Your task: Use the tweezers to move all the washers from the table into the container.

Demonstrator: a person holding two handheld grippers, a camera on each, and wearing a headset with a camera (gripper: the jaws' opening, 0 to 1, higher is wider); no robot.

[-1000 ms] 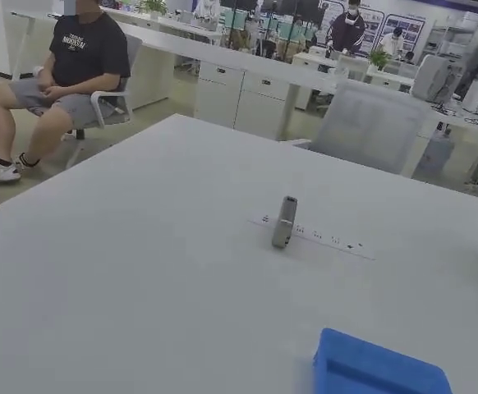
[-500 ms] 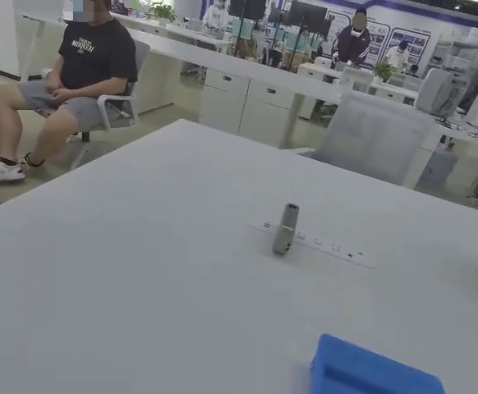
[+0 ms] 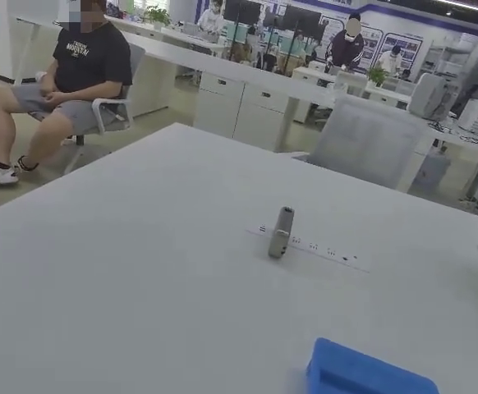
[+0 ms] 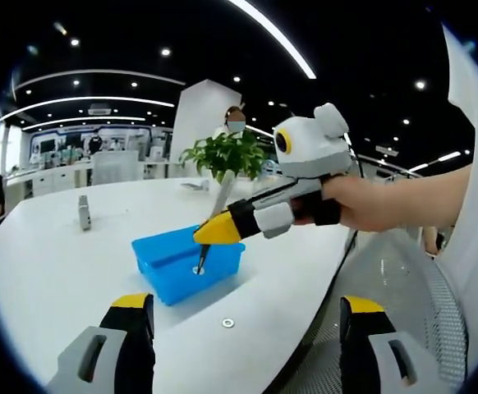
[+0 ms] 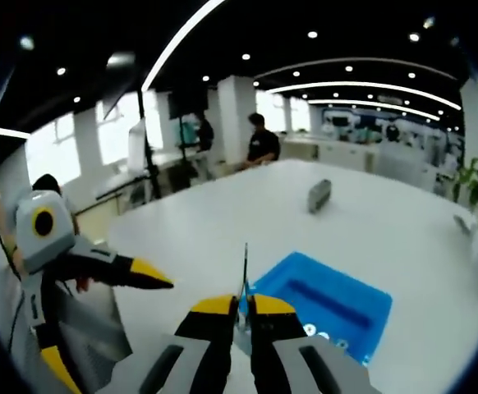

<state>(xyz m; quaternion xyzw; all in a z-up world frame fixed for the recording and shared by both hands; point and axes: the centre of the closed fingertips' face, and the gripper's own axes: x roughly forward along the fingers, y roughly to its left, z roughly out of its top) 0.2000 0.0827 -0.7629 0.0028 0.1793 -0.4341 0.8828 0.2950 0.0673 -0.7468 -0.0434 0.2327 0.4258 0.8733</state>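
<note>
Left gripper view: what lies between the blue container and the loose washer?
The stretch is bare: in the left gripper view, white table, shaded by the blue container, runs up to the washer.

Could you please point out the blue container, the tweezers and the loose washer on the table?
blue container point(image 4: 210, 275), left gripper view, its near side wall.
tweezers point(image 4: 223, 193), left gripper view, its upper shaft.
washer point(image 4: 227, 322), left gripper view, its flat ring.

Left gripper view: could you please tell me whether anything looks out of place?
One washer lies on the table outside the blue container, near the table's edge; nothing else stands out.
</note>
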